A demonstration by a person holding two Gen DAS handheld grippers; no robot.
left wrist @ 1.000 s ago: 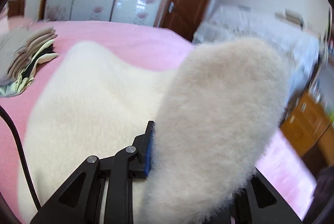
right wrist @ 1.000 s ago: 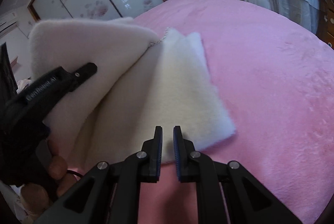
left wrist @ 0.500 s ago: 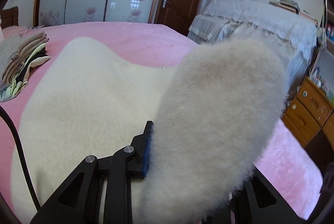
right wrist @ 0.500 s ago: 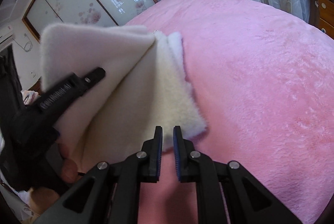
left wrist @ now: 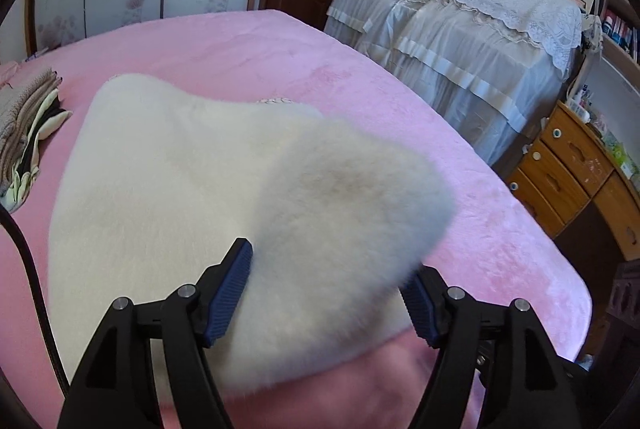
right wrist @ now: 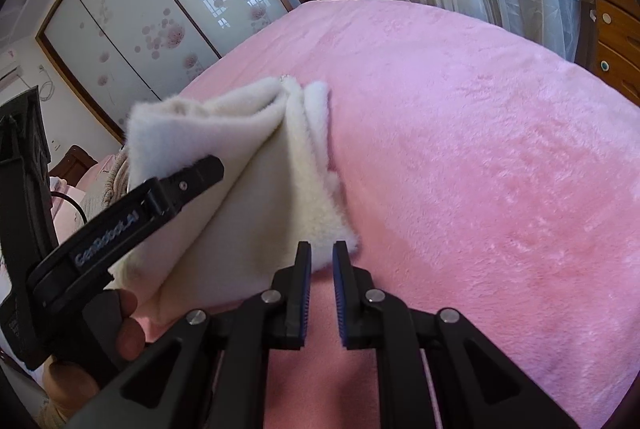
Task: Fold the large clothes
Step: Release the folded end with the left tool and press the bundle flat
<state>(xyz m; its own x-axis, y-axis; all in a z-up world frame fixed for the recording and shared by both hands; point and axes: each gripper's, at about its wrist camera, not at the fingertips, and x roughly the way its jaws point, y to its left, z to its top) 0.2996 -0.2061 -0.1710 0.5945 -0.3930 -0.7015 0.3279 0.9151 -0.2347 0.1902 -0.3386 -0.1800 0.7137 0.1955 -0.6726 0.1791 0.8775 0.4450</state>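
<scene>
A cream fleece garment (left wrist: 168,165) lies part-folded on the pink bed cover (left wrist: 240,45). One thick flap of it sags between the jaws of my left gripper (left wrist: 326,269), which are opening; the blue pads stand clear of the fleece. From the right wrist view, the left gripper's finger (right wrist: 192,177) rests across the raised fold of the garment (right wrist: 240,197), a hand (right wrist: 128,333) gripping its handle. My right gripper (right wrist: 320,249) hovers just off the garment's near corner, jaws nearly together with nothing between them.
A pile of folded clothes (left wrist: 28,125) sits at the bed's left. A lace-draped piece of furniture (left wrist: 460,41) and wooden drawers (left wrist: 568,169) stand past the bed's right edge. A black cable (left wrist: 24,261) trails on the left. Bare pink cover (right wrist: 460,149) spreads to the right.
The left jaws have spread wide and let go of the flap, which has dropped lower and flatter. That gripper has lifted back. The right gripper stays shut and has drifted slightly.
</scene>
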